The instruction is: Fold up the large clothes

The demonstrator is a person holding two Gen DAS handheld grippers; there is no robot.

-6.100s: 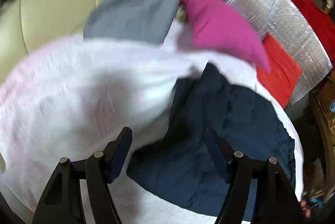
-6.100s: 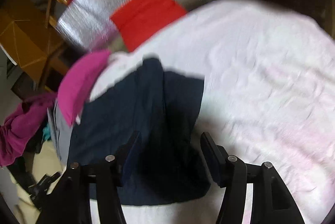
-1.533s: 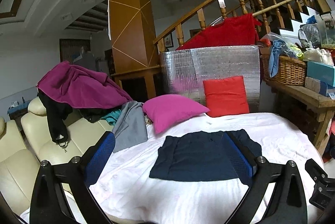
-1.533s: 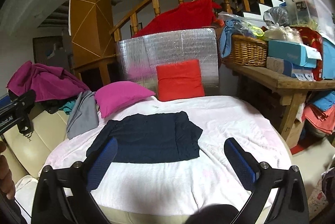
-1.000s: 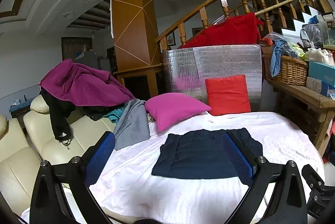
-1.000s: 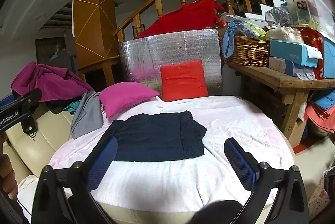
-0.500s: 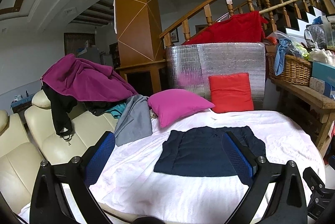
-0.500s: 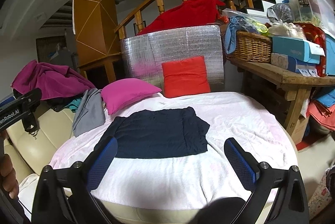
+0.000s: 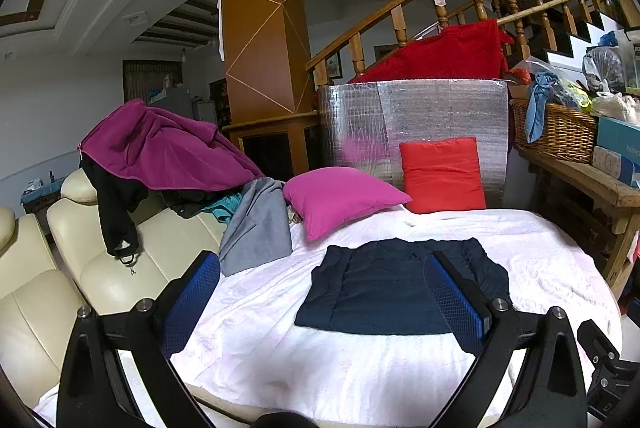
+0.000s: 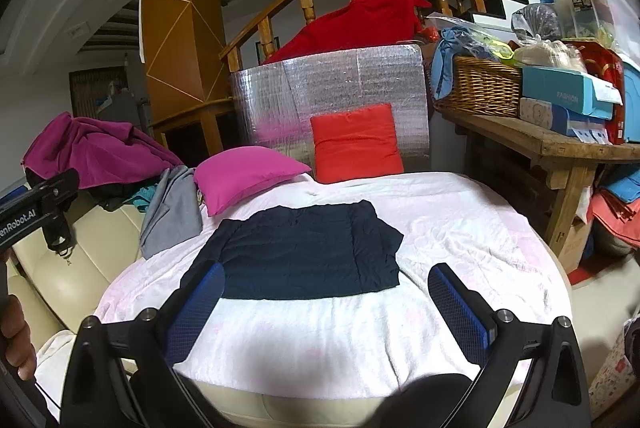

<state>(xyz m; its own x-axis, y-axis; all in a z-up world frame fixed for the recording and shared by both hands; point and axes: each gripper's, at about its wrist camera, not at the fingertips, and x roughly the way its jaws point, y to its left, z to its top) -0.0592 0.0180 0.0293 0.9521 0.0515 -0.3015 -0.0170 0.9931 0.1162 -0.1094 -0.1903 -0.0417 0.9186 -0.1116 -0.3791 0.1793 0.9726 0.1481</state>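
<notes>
**Two hand-held grippers released, navy garment folded on the bed**

Two grippers, both spread wide and empty: left hand-held gripper [image 9: 320,302] and right hand-held gripper [image 10: 326,308], each held back from the bed [image 10: 460,228], touching nothing.

Garment [image 10: 296,252]: dark navy, lying flat in a rough rectangle near mid-bed, 12 o'clock from both grippers. Pink pillow [image 10: 244,176] at its 11 o'clock, red pillow [image 10: 356,144] at 12 to 1 o'clock, grey cloth [image 10: 172,216] at 9 to 10 o'clock, draped off the bed edge.

Handling, judged: soft, light, limp fabric; layers likely to slide apart if lifted by one point. Best taken at the two near corners, pinching all layers together.

Unclear: layer count and garment type. Its right edge looks bunched. In the left wrist view a fingertip [image 9: 452,296] covers part of it.
</notes>
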